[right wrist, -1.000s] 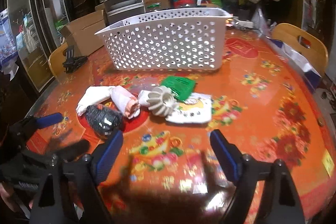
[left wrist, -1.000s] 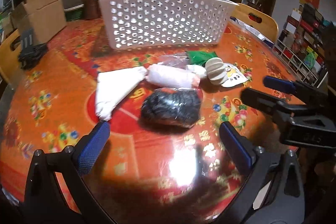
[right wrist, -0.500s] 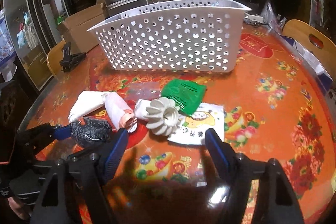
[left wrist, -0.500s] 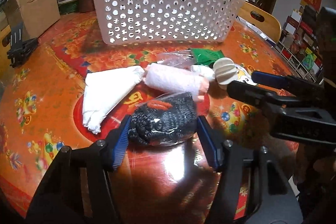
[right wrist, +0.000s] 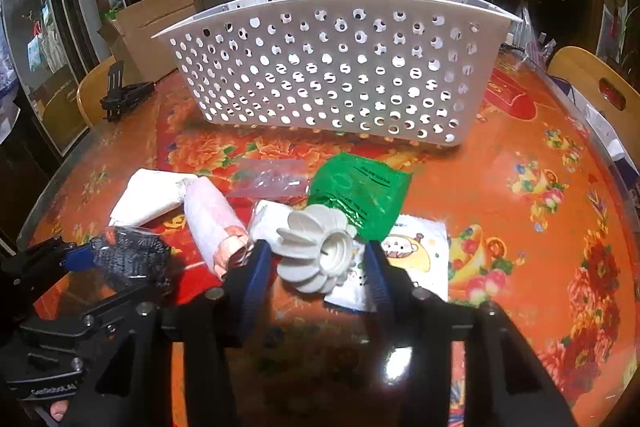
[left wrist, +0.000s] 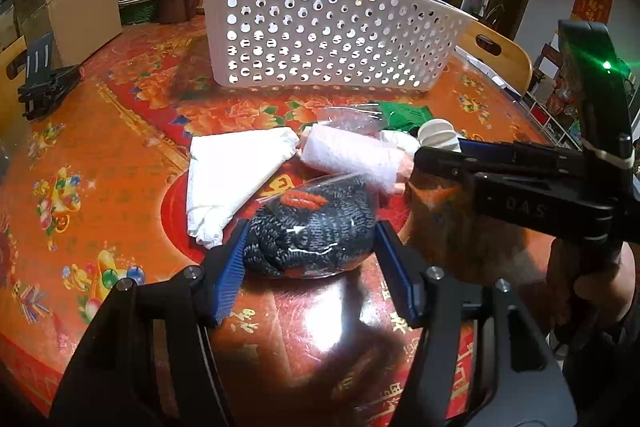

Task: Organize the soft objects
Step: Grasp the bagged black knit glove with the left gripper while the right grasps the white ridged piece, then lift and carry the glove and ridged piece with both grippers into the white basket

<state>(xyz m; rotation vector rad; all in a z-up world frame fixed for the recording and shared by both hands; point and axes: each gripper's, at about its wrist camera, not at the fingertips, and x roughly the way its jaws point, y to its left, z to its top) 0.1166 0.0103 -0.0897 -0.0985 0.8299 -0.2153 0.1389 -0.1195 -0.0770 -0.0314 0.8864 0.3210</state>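
Your left gripper (left wrist: 308, 251) has its pads pressed against both sides of the dark knitted bundle in its clear bag (left wrist: 310, 227), which lies on the bench (left wrist: 100, 187), its long axis spanning the jaws. To the right, your right gripper (right wrist: 318, 259) is closing around the white ribbed piece (right wrist: 316, 247), which sits between the pads, perhaps not yet pinched. The white basket (right wrist: 340, 67) stands at the far side, straight ahead of both grippers.
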